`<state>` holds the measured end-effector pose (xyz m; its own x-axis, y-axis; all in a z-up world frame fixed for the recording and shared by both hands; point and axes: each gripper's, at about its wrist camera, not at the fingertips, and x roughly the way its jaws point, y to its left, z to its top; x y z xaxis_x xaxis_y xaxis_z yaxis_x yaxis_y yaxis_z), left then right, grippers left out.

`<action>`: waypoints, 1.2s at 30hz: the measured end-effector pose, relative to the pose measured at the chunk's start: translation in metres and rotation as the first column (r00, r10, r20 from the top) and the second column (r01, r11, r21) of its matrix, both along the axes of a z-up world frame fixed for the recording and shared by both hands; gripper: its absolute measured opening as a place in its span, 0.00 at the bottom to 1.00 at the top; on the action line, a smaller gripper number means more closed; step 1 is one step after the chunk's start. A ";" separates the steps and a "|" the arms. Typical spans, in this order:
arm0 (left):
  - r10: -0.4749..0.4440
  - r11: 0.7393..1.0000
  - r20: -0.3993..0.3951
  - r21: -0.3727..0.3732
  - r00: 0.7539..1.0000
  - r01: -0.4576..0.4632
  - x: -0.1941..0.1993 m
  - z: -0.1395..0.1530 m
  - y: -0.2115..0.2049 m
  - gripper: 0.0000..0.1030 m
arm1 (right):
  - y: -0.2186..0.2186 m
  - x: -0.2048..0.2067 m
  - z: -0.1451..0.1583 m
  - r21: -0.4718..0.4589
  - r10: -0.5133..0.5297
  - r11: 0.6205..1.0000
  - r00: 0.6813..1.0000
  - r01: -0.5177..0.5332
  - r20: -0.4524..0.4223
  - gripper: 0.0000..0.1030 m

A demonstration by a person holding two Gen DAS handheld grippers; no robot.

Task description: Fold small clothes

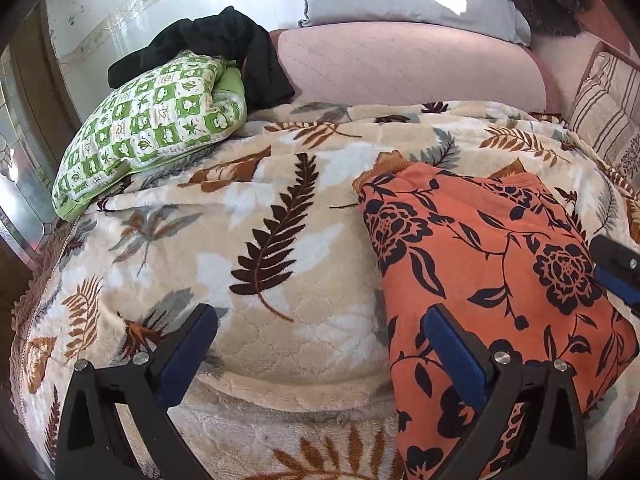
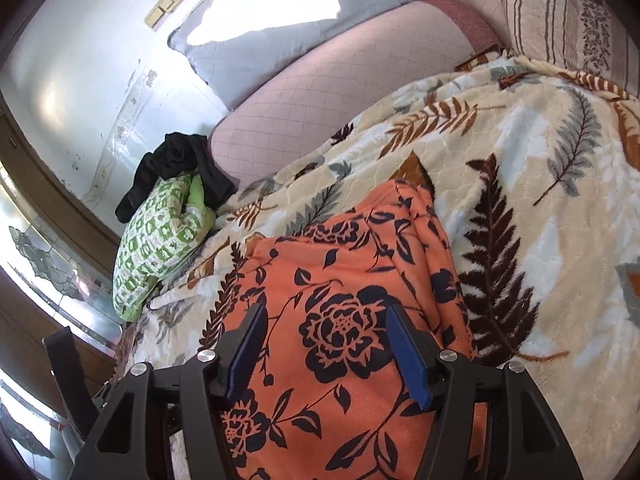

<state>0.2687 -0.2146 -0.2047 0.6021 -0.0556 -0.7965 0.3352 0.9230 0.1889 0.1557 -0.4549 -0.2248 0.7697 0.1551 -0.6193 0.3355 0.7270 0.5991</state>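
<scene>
Orange floral garment (image 2: 340,320) lies folded on the leaf-print blanket (image 1: 280,240) near its front edge, both the left gripper (image 1: 320,344) and right gripper (image 2: 324,344) released, so press creases flat before regripping.

Matt orange floral cloth (image 2: 344,312) lies on a plush, fleecy blanket (image 1: 280,216).

orange floral garment (image 2: 344,320), fern-print blanket (image 2: 520,160)
</scene>
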 end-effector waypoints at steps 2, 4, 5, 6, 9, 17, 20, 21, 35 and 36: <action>-0.001 1.000 -0.005 0.000 1.000 0.001 0.001 -0.001 -0.001 1.00 | 0.000 0.005 -0.009 0.022 0.015 1.000 0.999 -0.014 -0.037 0.58; -0.001 1.000 -0.010 0.006 1.000 0.001 0.002 -0.003 -0.002 1.00 | 0.000 0.011 -0.020 0.031 0.034 0.999 0.995 -0.031 -0.094 0.56; -0.001 1.000 -0.013 0.011 1.000 0.002 0.002 -0.004 -0.003 1.00 | 0.000 0.012 -0.022 0.032 0.042 0.999 0.994 -0.039 -0.102 0.56; -0.001 1.000 -0.017 0.015 1.000 0.002 0.001 -0.005 -0.003 1.00 | 0.000 0.012 -0.022 0.030 0.047 0.999 0.994 -0.044 -0.101 0.56; -0.003 1.000 -0.022 0.025 1.000 0.003 -0.001 -0.006 -0.003 1.00 | -0.001 0.011 -0.022 0.041 0.046 0.998 0.994 -0.042 -0.101 0.56; -0.020 0.998 0.002 0.054 1.000 0.020 -0.022 -0.001 0.008 1.00 | 0.005 -0.015 0.003 0.029 0.038 0.999 0.998 -0.036 -0.051 0.55; -0.009 0.998 -0.002 0.055 1.000 0.009 -0.029 0.000 0.017 1.00 | 0.014 -0.027 0.011 0.010 0.049 0.999 0.998 -0.048 -0.034 0.55; -0.004 0.999 -0.004 0.055 1.000 0.004 -0.032 0.001 0.020 1.00 | 0.018 -0.032 0.013 -0.008 0.054 0.998 0.998 -0.055 -0.028 0.55; 0.043 0.999 -0.062 0.001 0.997 -0.043 -0.039 -0.009 0.043 1.00 | 0.024 -0.055 0.003 -0.019 0.074 0.997 0.995 -0.075 -0.065 0.54; 0.044 0.999 -0.042 -0.009 0.998 -0.044 -0.039 -0.004 0.043 1.00 | 0.017 -0.059 0.007 -0.019 0.051 0.998 0.998 -0.052 -0.046 0.54</action>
<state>0.2294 -0.1718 -0.2084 0.5707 -0.0381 -0.8203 0.3016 0.9388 0.1662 0.0966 -0.4375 -0.2180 0.7323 0.1810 -0.6565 0.3235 0.7559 0.5692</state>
